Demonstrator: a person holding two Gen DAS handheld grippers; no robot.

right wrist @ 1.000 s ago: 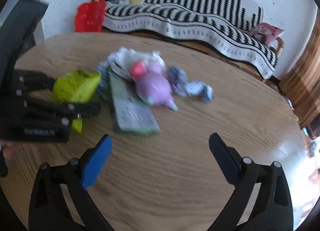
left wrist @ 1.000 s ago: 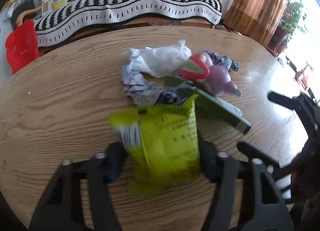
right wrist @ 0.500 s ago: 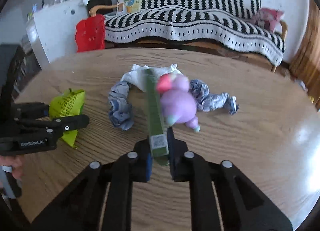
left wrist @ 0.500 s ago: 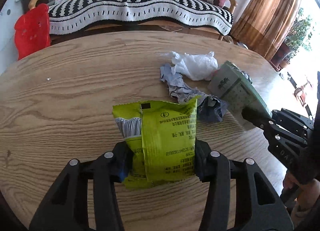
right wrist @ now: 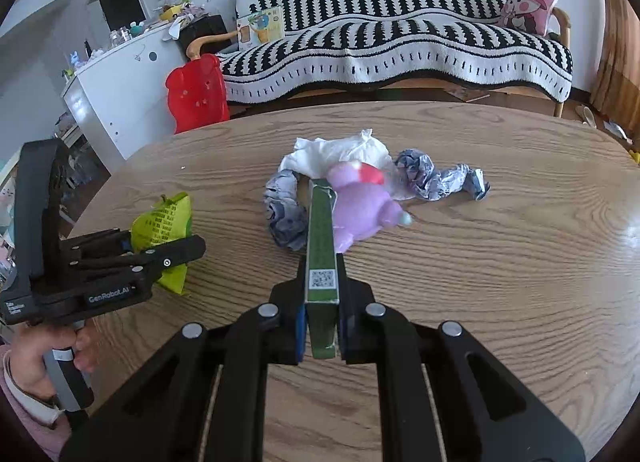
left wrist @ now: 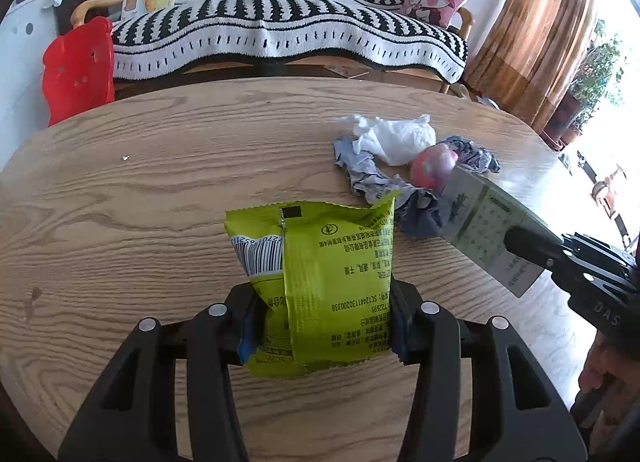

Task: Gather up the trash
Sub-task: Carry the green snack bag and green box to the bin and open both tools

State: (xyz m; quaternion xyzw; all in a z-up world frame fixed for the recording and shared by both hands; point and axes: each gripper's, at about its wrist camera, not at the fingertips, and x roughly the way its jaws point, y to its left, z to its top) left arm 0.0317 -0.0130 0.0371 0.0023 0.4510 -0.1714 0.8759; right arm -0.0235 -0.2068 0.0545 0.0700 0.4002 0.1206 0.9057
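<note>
Above the table (right wrist: 500,262), the right gripper (right wrist: 322,326), wide a second ago, now clamps the green box (right wrist: 321,238); the left gripper (left wrist: 320,326) still grips the packet (left wrist: 320,274).

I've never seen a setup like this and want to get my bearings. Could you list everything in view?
Snack packet: one, lime-green foil, clamped in left hand-held gripper.
Flat carton: one, dark green cardboard, clamped in right hand-held gripper.
Plush toy: one, purple and pink, mid-table.
Tissue: one, white, crumpled, beside toy.
Crumpled wrappers: blue-grey, around toy; number unclear.
Table: one, round, wood-grain.
Sofa throw: one, black-and-white striped, behind table.
Stool: one, red plastic, far left.
Left hand-held gripper: black.
Right hand-held gripper: black.
</note>
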